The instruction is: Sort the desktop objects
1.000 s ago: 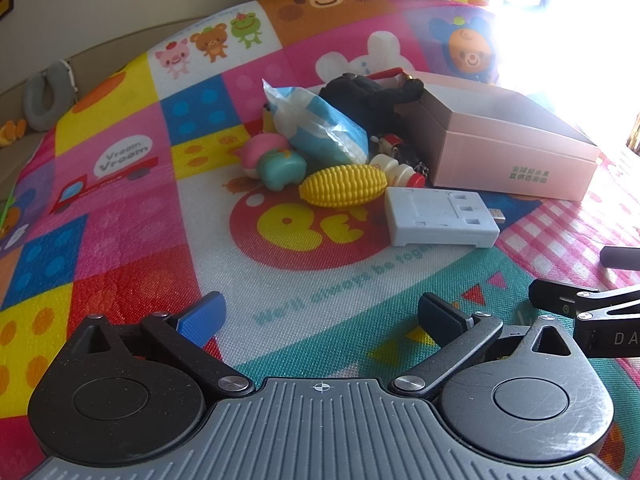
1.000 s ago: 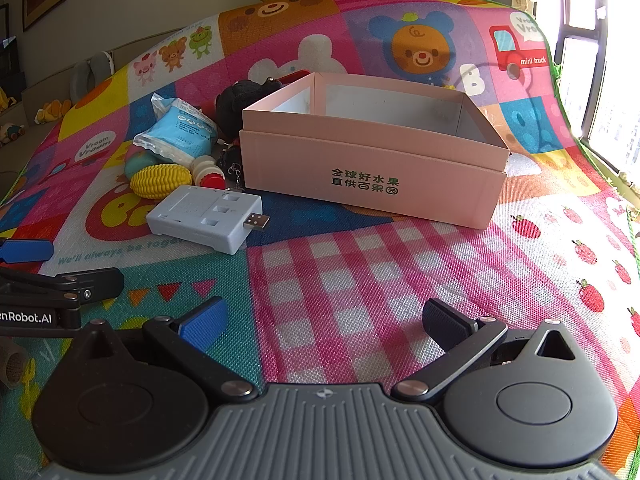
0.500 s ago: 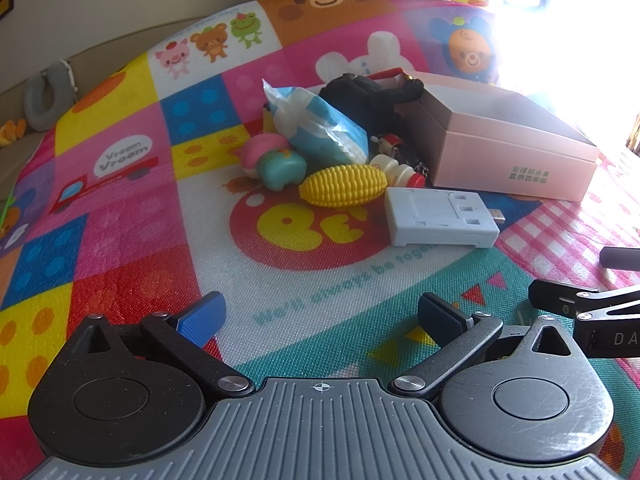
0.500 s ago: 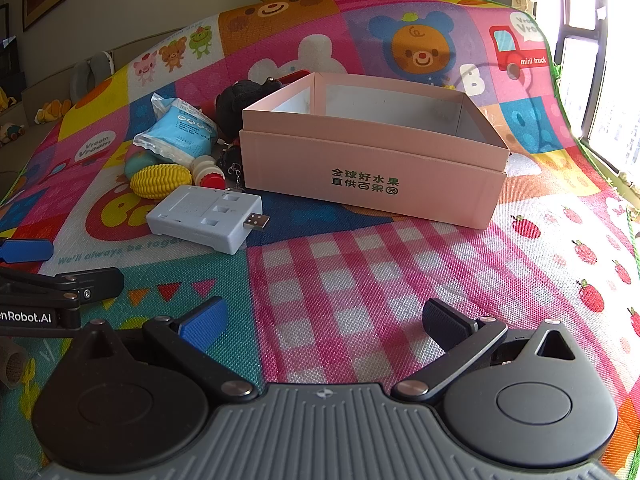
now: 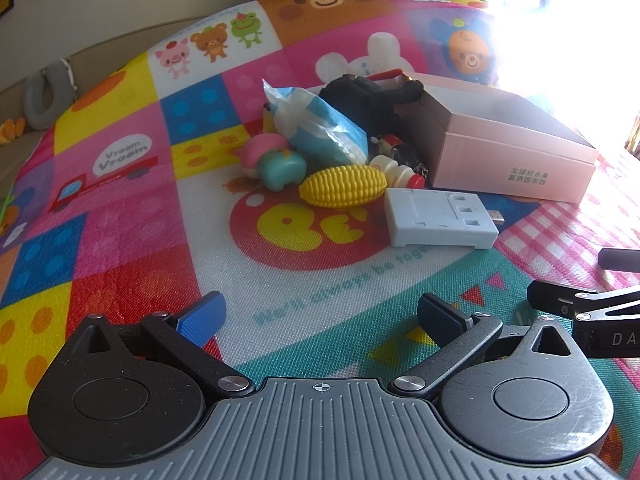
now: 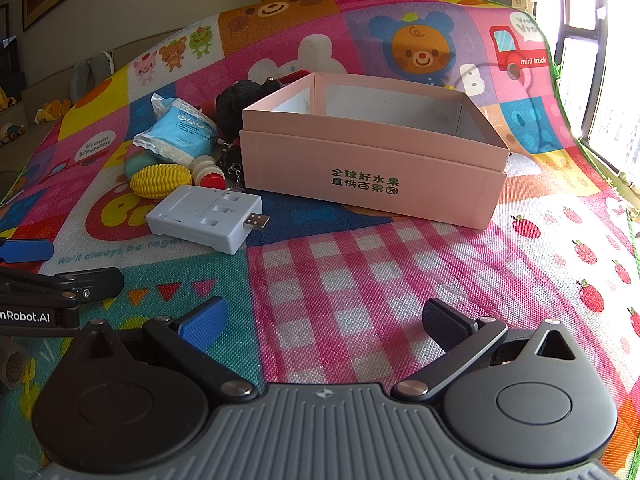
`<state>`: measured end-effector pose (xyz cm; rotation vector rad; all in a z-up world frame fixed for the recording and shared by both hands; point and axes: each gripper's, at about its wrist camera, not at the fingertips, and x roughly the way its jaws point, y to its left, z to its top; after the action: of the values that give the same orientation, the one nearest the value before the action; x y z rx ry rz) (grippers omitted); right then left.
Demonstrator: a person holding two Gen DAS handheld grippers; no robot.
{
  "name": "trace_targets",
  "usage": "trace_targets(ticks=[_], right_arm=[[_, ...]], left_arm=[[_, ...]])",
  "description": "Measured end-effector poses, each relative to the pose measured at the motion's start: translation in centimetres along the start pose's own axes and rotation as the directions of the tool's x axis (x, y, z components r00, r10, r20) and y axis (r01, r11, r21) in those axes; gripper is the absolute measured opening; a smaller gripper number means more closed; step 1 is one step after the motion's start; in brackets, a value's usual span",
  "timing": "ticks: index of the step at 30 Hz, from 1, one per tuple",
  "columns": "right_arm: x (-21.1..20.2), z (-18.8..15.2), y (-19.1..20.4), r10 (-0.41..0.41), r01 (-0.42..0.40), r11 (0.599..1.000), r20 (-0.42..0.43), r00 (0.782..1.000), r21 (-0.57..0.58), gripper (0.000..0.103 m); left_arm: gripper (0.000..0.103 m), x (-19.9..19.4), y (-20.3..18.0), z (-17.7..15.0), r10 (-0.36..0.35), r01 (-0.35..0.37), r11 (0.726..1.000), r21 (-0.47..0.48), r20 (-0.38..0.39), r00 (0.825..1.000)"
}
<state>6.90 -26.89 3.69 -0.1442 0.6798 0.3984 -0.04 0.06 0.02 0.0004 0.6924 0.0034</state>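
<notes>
An open pink box point(image 6: 372, 172) point(image 5: 508, 160) stands on the play mat, nothing visible inside it. Left of it lies a pile: a white USB adapter block point(image 5: 440, 220) point(image 6: 204, 216), a yellow toy corn point(image 5: 344, 186) point(image 6: 160, 180), a small white bottle with a red cap point(image 5: 398, 170), a blue-and-white packet point(image 5: 320, 124) point(image 6: 180, 128), a teal and pink toy point(image 5: 276, 160) and a black plush point(image 5: 372, 96) point(image 6: 240, 104). My left gripper point(image 5: 320, 316) is open, well short of the pile. My right gripper point(image 6: 324, 320) is open over the pink checked patch, in front of the box.
The colourful cartoon play mat point(image 5: 120, 200) covers the whole surface. A grey neck pillow point(image 5: 48, 92) lies past its far left edge. A bright window point(image 6: 600, 80) is on the right. Each gripper's side shows at the edge of the other's view.
</notes>
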Motion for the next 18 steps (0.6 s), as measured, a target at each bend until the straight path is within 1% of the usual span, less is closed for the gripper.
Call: trace_targets(ticks=[18], right_arm=[[-0.07, 0.08, -0.13, -0.001, 0.001, 1.000, 0.001, 1.000, 0.000, 0.103]], left_arm=[[0.103, 0.26, 0.02, 0.11, 0.003, -0.003, 1.000, 0.001, -0.001, 1.000]])
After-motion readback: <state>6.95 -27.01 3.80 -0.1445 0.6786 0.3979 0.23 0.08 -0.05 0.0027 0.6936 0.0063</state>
